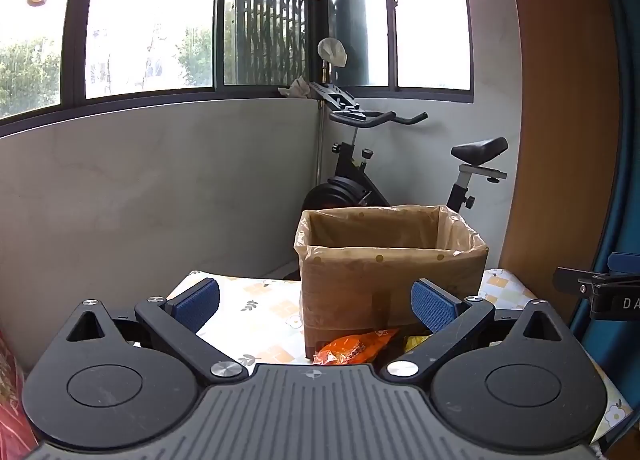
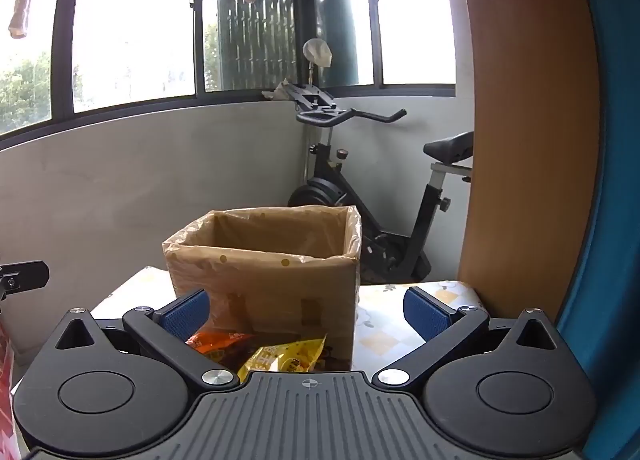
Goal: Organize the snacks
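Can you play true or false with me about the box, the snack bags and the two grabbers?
1. The cardboard box has a plastic bag lining it. True.
2. The orange snack bag is inside the box. False: it lies on the table in front of the box.
3. The left gripper is open and holds nothing. True.
4. The right gripper is squeezing the yellow snack bag. False: its jaws are wide open and hold nothing.
5. An exercise bike stands behind the table. True.
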Motion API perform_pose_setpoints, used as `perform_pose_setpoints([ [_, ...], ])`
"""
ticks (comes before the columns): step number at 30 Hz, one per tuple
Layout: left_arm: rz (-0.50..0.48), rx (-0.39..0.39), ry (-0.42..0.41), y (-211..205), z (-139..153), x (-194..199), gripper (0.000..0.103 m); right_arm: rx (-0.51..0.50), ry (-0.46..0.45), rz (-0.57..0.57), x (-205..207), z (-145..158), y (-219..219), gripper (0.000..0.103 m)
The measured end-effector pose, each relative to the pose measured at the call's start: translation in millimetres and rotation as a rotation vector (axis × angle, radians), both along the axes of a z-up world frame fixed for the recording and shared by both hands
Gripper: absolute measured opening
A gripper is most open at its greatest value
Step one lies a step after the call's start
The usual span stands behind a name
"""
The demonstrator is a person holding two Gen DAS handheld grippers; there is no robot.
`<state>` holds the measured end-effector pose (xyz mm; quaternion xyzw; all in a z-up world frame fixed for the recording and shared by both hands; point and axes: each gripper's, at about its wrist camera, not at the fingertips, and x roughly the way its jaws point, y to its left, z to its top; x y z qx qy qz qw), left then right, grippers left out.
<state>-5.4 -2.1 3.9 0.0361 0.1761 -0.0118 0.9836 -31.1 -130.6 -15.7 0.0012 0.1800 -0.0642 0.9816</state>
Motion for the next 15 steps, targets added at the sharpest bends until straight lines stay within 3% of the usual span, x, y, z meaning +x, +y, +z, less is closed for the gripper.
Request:
perform_pose_setpoints([
  [15, -0.001, -0.006, -0.002, 0.9, -1.1, 2.3, 0.103, -0.001, -0.01, 0.002, -2.1, 2.0, -6.8, 0.103],
])
